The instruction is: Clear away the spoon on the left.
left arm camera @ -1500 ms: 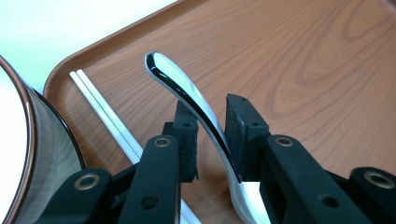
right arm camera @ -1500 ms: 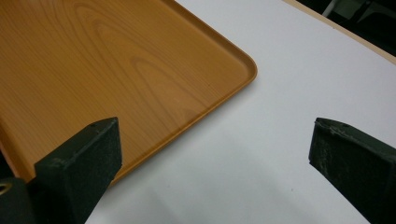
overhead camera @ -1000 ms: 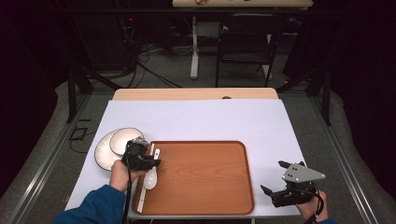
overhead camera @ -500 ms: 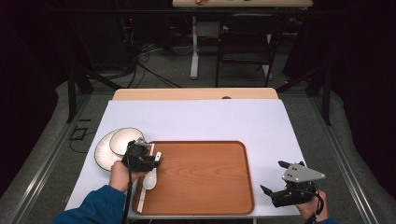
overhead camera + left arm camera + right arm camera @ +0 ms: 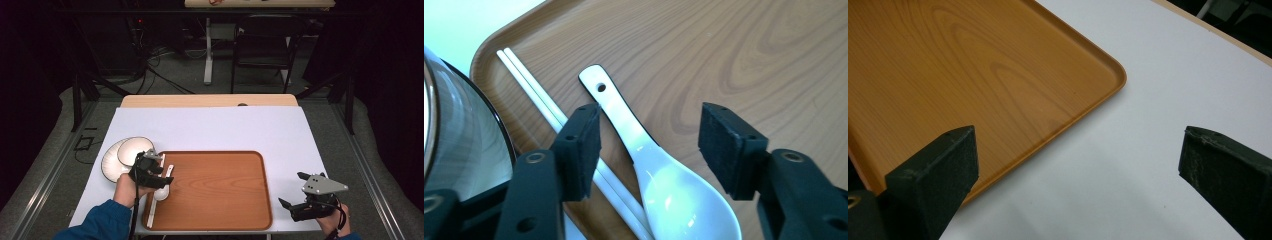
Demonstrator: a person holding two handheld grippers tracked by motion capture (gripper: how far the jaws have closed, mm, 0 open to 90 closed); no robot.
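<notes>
White spoon (image 5: 659, 175) lies on the wooden tray (image 5: 220, 185) at its 9 o'clock edge beside chopsticks (image 5: 539, 95), between the left gripper's (image 5: 649, 145) open fingers. Right gripper (image 5: 1073, 175) gapes, empty, at the tray's 4 o'clock.

Table (image 5: 210, 101) of light wood, largely covered by white sheet (image 5: 215, 132). Wooden tray (image 5: 220, 187) laid on sheet near front edge. Two stacked white plates (image 5: 122, 156) set on sheet, just beside tray's left rim.
</notes>
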